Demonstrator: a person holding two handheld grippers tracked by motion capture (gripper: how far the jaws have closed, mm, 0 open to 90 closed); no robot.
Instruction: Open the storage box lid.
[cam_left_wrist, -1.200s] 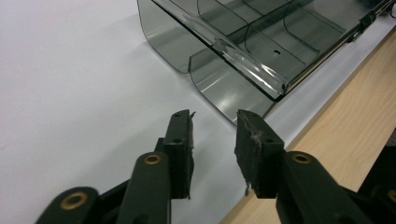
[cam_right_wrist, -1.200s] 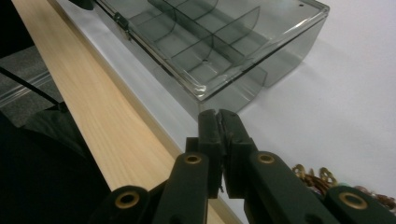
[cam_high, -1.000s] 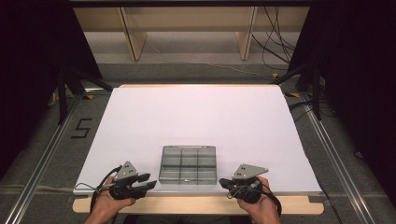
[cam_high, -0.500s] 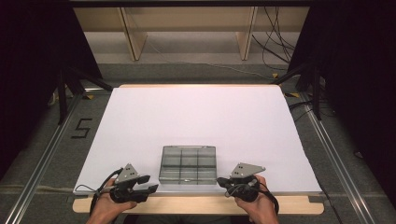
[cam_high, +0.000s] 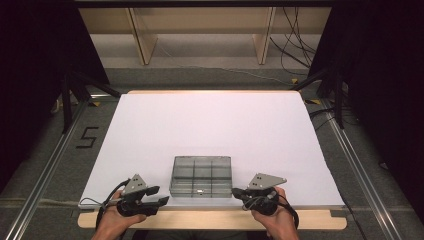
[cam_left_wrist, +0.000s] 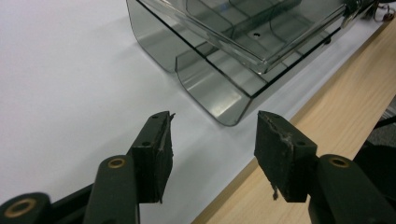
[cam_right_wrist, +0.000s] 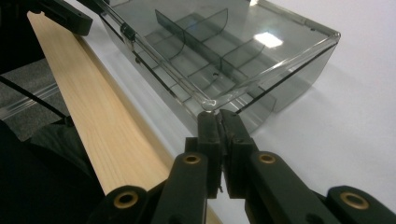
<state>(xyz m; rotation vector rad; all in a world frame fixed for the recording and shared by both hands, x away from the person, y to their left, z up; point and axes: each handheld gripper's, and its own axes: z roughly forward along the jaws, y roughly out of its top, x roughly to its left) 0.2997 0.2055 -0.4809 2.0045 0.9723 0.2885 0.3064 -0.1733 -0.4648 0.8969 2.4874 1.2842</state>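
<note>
A clear smoky plastic compartment box (cam_high: 201, 176), lid shut over empty dividers, sits at the near edge of the white table (cam_high: 215, 125), between the two grippers. The left gripper (cam_left_wrist: 212, 142) has its jaws wide apart with nothing in them, aimed at the box's near left corner. The right gripper (cam_right_wrist: 219, 123) has its jaws pressed together, empty, tips touching or just short of the near right corner. A push from that closed tip could skid the light box sideways, or off the wooden lip (cam_high: 210, 219).
</note>
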